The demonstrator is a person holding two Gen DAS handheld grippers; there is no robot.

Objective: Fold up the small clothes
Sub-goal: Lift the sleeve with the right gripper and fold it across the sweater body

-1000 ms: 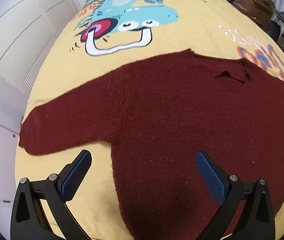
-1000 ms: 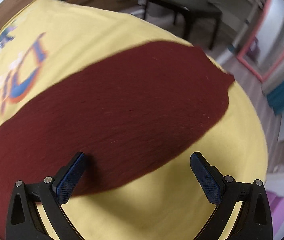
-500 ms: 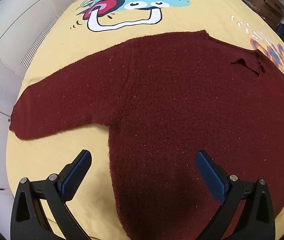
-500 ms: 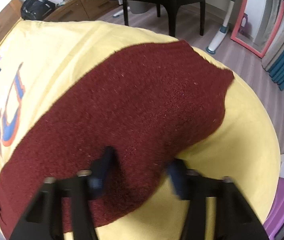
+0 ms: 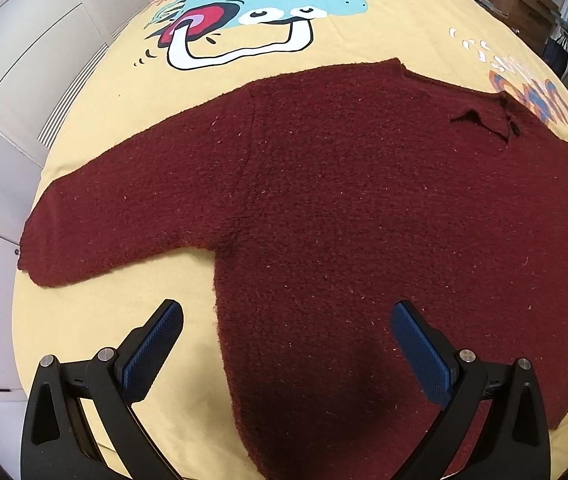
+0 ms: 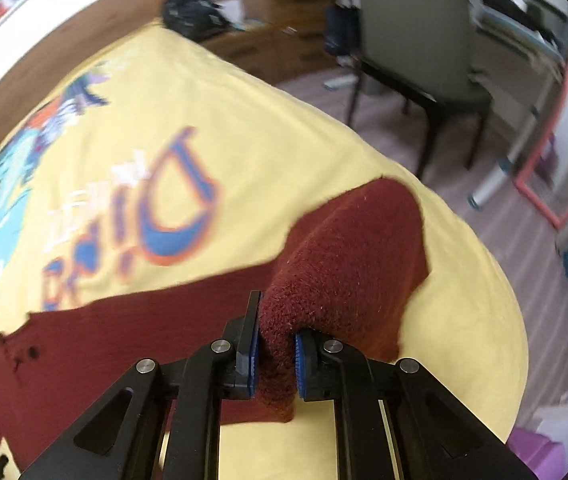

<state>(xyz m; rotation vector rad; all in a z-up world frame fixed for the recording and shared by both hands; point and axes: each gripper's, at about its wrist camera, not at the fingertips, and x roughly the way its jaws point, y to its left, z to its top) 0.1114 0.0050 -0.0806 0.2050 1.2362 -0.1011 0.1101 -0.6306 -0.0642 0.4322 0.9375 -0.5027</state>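
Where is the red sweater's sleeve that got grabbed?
In the right wrist view, the sleeve is pinched in the right gripper, lifted off the yellow bedspread.

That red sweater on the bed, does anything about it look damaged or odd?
Yes. The sweater lies flat on the yellow bedspread, but near its neckline there is a jagged dark gap like a tear; it might only be a button opening. The right gripper has one sleeve bunched up.

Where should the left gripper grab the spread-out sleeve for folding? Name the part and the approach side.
Take the sleeve at its cuff end, probably best from the outer, free side. It lies flat and straight out from the sweater on the yellow bedspread, so the end edge offers a thin lip. The left gripper is open above the armpit area.
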